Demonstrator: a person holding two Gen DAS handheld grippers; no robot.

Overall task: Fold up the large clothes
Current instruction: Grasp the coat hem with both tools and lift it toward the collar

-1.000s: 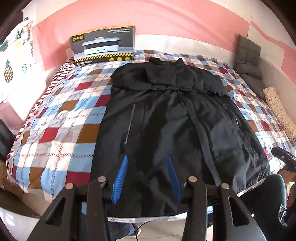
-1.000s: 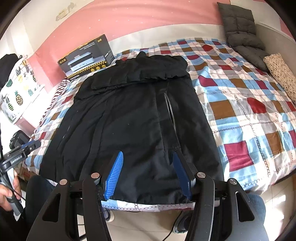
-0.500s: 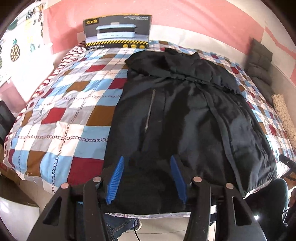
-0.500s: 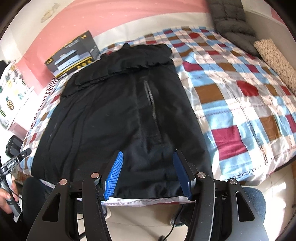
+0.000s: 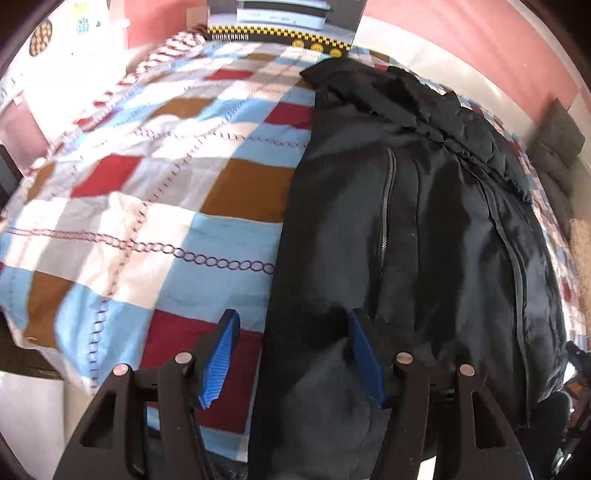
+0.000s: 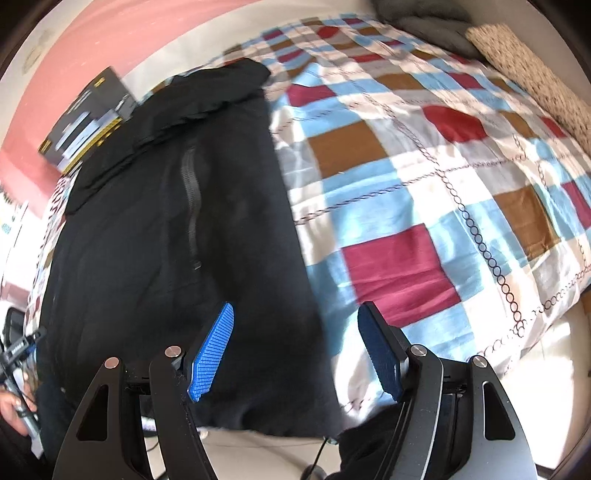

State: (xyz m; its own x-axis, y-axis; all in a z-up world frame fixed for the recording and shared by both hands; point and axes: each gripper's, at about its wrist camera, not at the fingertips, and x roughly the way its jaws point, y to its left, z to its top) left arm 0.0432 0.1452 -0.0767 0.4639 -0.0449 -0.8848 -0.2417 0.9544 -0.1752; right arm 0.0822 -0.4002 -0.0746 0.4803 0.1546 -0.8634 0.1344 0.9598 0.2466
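A large black jacket [image 5: 424, 221] lies flat on the checked bedspread [image 5: 155, 192], hem toward me, collar at the far end. It also shows in the right wrist view [image 6: 177, 229]. My left gripper [image 5: 291, 350] is open, straddling the jacket's near left hem edge. My right gripper [image 6: 295, 343] is open, straddling the jacket's near right hem edge. Neither holds anything.
A black and yellow appliance box [image 5: 284, 22] stands against the pink wall at the bed's far end. Grey cushions [image 6: 424, 18] and a speckled pillow [image 6: 535, 70] lie at the bed's right side. The bed's near edge drops to a pale floor [image 6: 258, 454].
Both grippers have moved closer to the bed and apart: the left toward the jacket's left hem corner, the right toward its right hem corner. Both stay open.
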